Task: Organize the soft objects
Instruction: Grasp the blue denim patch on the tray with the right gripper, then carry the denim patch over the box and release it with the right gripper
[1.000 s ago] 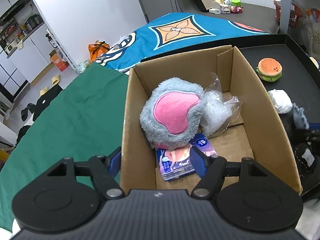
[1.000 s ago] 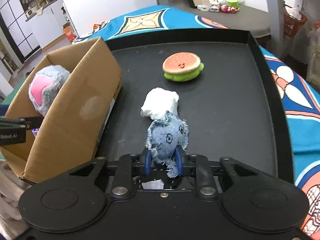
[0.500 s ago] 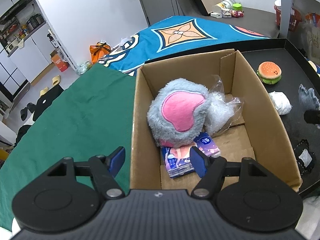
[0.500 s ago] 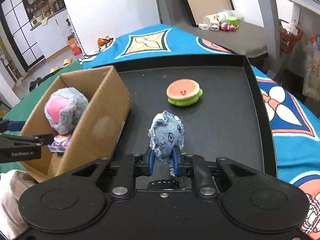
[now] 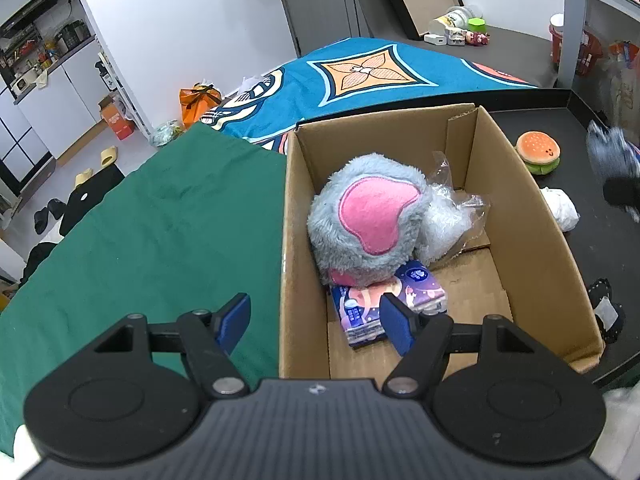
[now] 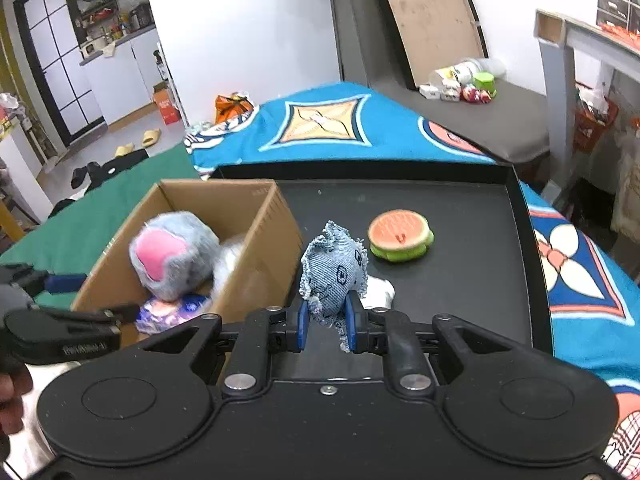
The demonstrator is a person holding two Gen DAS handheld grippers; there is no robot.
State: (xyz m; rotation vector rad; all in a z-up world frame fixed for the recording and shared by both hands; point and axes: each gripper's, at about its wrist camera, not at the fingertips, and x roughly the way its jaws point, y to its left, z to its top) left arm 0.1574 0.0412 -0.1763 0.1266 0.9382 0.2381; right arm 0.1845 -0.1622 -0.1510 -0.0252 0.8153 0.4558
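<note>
My right gripper (image 6: pixel 325 326) is shut on a frayed denim toy (image 6: pixel 335 270) and holds it in the air above the black tray (image 6: pixel 472 280), just right of the cardboard box (image 6: pixel 268 240). It shows blurred in the left wrist view (image 5: pixel 612 156). The box (image 5: pixel 532 240) holds a grey and pink plush (image 5: pixel 368 220), a clear plastic bag (image 5: pixel 448 216) and a tissue pack (image 5: pixel 384 304). My left gripper (image 5: pixel 316 324) is open and empty, straddling the box's left wall at its near end. A burger toy (image 6: pixel 400 234) and a white soft lump (image 6: pixel 380 290) lie on the tray.
A green cloth (image 5: pixel 160 232) covers the table left of the box. A blue patterned cloth (image 6: pixel 328 124) lies behind the tray and box. A small black item (image 5: pixel 606 308) lies on the tray by the box's near right corner.
My right gripper has lifted the denim toy off the tray and carried it up and toward the box. My left gripper has drifted slightly left and back; it stays open.
</note>
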